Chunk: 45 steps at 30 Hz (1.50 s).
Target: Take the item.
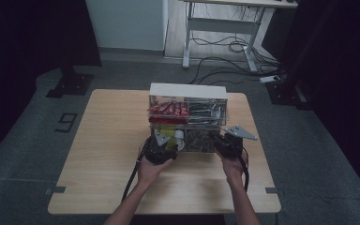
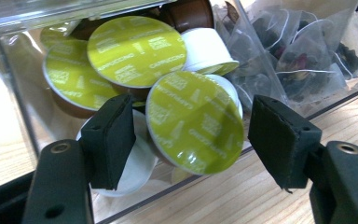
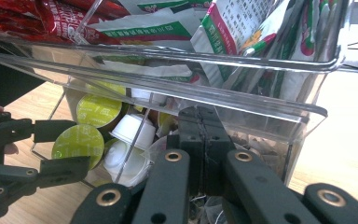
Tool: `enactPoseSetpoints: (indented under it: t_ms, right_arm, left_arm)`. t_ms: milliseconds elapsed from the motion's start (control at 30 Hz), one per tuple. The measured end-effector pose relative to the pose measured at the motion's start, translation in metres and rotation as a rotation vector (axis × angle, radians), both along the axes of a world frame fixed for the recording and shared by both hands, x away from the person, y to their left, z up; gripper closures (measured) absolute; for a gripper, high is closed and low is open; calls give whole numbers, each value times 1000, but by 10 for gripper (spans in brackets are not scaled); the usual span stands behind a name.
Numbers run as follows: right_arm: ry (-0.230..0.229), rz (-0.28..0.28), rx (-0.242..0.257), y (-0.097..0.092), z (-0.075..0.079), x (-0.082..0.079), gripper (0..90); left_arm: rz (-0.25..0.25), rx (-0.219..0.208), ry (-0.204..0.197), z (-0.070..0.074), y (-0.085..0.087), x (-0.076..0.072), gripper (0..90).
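A clear two-tier organiser box (image 1: 187, 91) stands at the table's middle. Its lower left bin holds coffee capsules with green foil lids, and some white ones. In the left gripper view my left gripper (image 2: 193, 140) is open, its pads either side of one green-lidded capsule (image 2: 193, 121) with small gaps. The right gripper view shows that same capsule (image 3: 77, 142) between the left gripper's jaws. My right gripper (image 3: 199, 116) is shut, pads pressed together against the front of the lower right bin of tea bags (image 2: 298, 56); I see nothing between them. From above, both grippers (image 1: 165, 143) (image 1: 226, 143) sit at the box's front.
The upper tier holds red packets (image 1: 168, 110) at left and green-and-white sachets (image 3: 242, 37) at right. Bare wooden table (image 1: 108, 140) lies left, right and in front of the box. A desk frame and cables (image 1: 225, 47) stand on the floor behind.
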State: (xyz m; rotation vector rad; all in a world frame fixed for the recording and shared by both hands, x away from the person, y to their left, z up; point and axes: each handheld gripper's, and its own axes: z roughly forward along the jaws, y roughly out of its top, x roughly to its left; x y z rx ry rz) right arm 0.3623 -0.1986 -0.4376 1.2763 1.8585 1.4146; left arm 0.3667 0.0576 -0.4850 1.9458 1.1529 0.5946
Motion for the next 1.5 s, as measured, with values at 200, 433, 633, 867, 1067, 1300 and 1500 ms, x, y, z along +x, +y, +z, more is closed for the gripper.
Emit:
enactPoseSetpoints:
  t_ms: [200,433,633,867,1067,1300,1500]
  right_arm:
    - [2,-2,-1,0,0,0,890]
    - [1,-3,0,0,0,0,890]
    - [-1,-4,0,0,-1,0,890]
    - [-1,-7,-2,0,0,-1,890]
    - [-2,-8,-3,0,0,-1,890]
    - [-3,-11,-3,-1,1,-2,890]
    - [-6,-14,-5,-1,1,-3,890]
  left_arm:
    - [-1,11,-8,-3,-5,-1,355]
    - [-5,4,-9,-4,-3,0,399]
    - [-2,-16,-11,-1,0,-3,403]
    - [-19,-40,-19,8,5,-9,404]
    - [-32,-53,-27,16,9,-13,404]
    - [-39,-58,-45,23,15,-20,404]
    - [-34,-67,-49,27,21,-23,404]
